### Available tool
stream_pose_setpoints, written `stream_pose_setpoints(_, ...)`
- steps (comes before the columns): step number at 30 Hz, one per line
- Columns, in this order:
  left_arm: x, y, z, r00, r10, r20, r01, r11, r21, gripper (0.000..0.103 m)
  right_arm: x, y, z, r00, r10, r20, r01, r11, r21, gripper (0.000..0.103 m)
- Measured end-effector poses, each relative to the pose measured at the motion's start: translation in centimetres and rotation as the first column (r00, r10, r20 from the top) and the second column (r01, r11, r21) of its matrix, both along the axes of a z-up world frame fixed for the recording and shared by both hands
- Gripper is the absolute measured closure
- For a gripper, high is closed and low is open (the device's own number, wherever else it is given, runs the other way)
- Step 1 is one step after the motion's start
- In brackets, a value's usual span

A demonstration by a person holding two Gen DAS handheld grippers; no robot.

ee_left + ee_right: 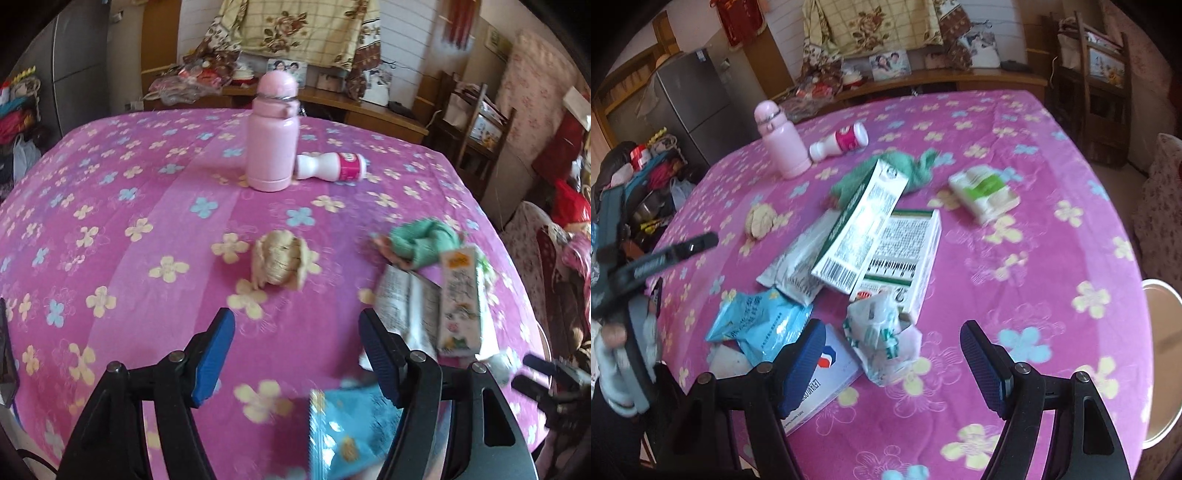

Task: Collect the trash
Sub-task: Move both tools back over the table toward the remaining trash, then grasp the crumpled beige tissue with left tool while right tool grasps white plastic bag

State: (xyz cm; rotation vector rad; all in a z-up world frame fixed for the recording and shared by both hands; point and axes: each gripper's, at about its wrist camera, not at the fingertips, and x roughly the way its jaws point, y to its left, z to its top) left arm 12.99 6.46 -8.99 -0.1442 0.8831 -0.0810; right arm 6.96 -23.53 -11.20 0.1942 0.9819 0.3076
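Trash lies on a pink flowered tablecloth [1052,258]. In the right wrist view: a crumpled white and green plastic bag [886,339] just ahead of my open right gripper [893,365], a blue snack wrapper [757,321], cartons [864,225], a silver pouch [798,262], a tissue pack [984,192], a small yoghurt bottle [838,142] and a beige crumpled wad [761,219]. My left gripper [297,356] is open and empty, above the cloth, with the blue wrapper [343,432] under its right finger and the wad [279,264] ahead.
A pink flask [273,134] stands at the far middle, next to the yoghurt bottle [332,168]. A green cloth [424,240] lies by the cartons [460,302]. A flat white booklet [823,376] lies near the table's near edge. A round metal stool [1161,354] is at the right.
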Motion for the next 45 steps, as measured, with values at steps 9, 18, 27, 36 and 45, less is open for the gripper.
stream_pose_setpoints(9, 5.4, 0.1, -2.6, 0.999, 0.014, -0.029, -0.014, 1.0, -0.007, 0.032, 0.7, 0.6, -1.6, 0.999, 0.017, -0.033, -0.016, 1.0, 0.013, 0.024)
stream_pose_setpoints(18, 7.8, -0.3, -4.2, 0.998, 0.03, -0.046, -0.029, 0.999, 0.024, 0.032, 1.3, 0.7, -2.5, 0.999, 0.007, -0.039, -0.006, 1.0, 0.028, 0.024)
stream_pose_setpoints(27, 9.2, -0.5, -5.6, 0.995, 0.018, -0.095, -0.017, 1.0, 0.015, 0.071, 1.4, 0.5, -3.1, 0.999, -0.001, -0.037, 0.002, 0.999, 0.039, 0.025)
stream_pose_setpoints(36, 6.3, -0.6, -4.2, 0.993, -0.054, -0.103, 0.049, 0.997, -0.055, 0.077, 0.7, 0.3, -3.2, 0.999, 0.037, -0.012, -0.036, 0.997, 0.066, 0.07)
stream_pose_setpoints(45, 1.2, -3.7, -0.5, 0.985, -0.16, -0.061, 0.157, 0.986, -0.056, 0.077, -0.6, -1.5, -0.2, 0.998, -0.004, 0.057, 0.0, 0.996, 0.084, 0.07)
